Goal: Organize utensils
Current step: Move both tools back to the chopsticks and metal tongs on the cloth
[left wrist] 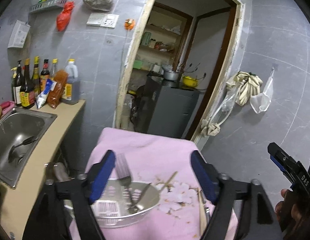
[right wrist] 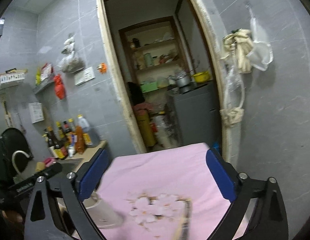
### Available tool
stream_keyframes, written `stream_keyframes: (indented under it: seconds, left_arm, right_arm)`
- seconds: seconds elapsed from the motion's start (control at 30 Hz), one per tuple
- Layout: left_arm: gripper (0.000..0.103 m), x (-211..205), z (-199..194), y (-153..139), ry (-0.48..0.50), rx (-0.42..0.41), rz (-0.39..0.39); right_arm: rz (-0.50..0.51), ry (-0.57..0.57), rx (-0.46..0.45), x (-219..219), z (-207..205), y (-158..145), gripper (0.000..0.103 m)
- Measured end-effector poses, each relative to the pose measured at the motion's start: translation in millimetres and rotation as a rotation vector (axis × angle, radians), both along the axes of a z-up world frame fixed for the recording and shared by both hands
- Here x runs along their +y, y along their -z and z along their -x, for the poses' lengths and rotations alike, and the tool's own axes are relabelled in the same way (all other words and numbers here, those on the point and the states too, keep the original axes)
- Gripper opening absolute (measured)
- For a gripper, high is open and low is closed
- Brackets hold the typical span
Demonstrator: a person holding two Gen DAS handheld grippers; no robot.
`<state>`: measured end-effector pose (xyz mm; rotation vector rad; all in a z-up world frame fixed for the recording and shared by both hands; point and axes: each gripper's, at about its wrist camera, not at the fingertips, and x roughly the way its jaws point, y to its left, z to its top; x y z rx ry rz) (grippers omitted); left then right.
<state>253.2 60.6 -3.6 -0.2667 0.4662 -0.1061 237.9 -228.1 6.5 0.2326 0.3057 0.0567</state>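
The left gripper [left wrist: 153, 172] is held wide open above a pink flowered cloth [left wrist: 155, 150], nothing gripped between its blue pads [left wrist: 103, 176]. Just below it, a perforated metal holder [left wrist: 125, 204] is tipped on the cloth, and a fork [left wrist: 124, 172] and other blurred utensils are seen inside, the fork's tines standing up past the rim. A pair of chopsticks [left wrist: 202, 210] is laid on the cloth near the right finger, apart from the holder, and one loose chopstick [left wrist: 169, 180] lies across the flower print beside the rim.

The right gripper [right wrist: 157, 172] is likewise spread wide and empty over the same cloth, with the holder [right wrist: 103, 212] seen at its left finger and the chopsticks [right wrist: 185, 220] blurred at the bottom edge. In the left view it is glimpsed at the far right, clear of the cloth.

Most of the cloth's far half is left bare up to its back edge. To the left, a steel sink [left wrist: 20, 138] is set into a beige counter [left wrist: 60, 126], with a dark utensil lying in the basin. Bottles [left wrist: 34, 82] are crowded at the counter's back against the grey tiled wall. Beyond the cloth, an open doorway [left wrist: 175, 70] gives onto a back room with shelves and a grey cabinet bearing a pot and a yellow bowl [left wrist: 190, 81].
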Motion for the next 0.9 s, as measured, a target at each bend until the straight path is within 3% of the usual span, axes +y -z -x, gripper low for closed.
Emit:
stream_keyframes:
  seconds: [0.07, 0.23, 0.53, 0.9]
  left_arm:
    - [0.093, -15.3, -2.8, -1.0, 0.003, -0.022, -0.008]
    - [0.099, -49.1, -7.0, -0.7, 0.007, -0.063, -0.051]
    - [0.099, -103.5, -15.4, 11.5, 0.065, -0.067, -0.147]
    - [0.099, -150.3, -30.5, 52.1, 0.104, 0.036, -0.179]
  right_arm:
    - [0.025, 0.027, -0.004, -11.9, 2.0, -0.3, 0.101]
    - [0.057, 0.056, 0.014, -33.9, -0.4, 1.2, 0.101]
    - [0.056, 0.080, 0.086, -75.9, -16.1, 22.5, 0.101]
    - [0.045, 0.050, 0.230, -116.0, -39.9, 84.5, 0.101]
